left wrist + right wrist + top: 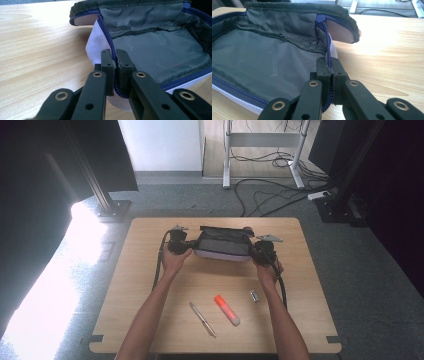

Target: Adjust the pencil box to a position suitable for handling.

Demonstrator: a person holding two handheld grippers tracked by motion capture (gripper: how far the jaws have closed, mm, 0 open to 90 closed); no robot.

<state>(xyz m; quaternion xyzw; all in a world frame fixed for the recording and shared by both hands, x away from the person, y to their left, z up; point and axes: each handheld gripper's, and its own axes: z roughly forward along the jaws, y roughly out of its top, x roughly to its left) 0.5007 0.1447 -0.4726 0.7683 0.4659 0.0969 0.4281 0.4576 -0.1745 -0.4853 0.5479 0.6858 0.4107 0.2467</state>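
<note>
High view first: I see the pouch point(223, 245) in the middle of the far half of the table point(150, 270), zipped open. My left gripper point(178, 241) pinches its left end and my right gripper point(262, 251) pinches its right end, both clamped tight on the blue zipper edge point(113, 53). A pen point(202, 319), an orange marker point(227, 309) and a small clip point(255, 295) lie nearer me.

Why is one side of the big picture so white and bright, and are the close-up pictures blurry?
High view: strong glare washes out the floor at the left, while the table stays evenly lit. Left gripper view: the pouch lining is sharp, the nearest tongs parts soft. Right gripper view: bright light bleaches the table's far edge.
</note>
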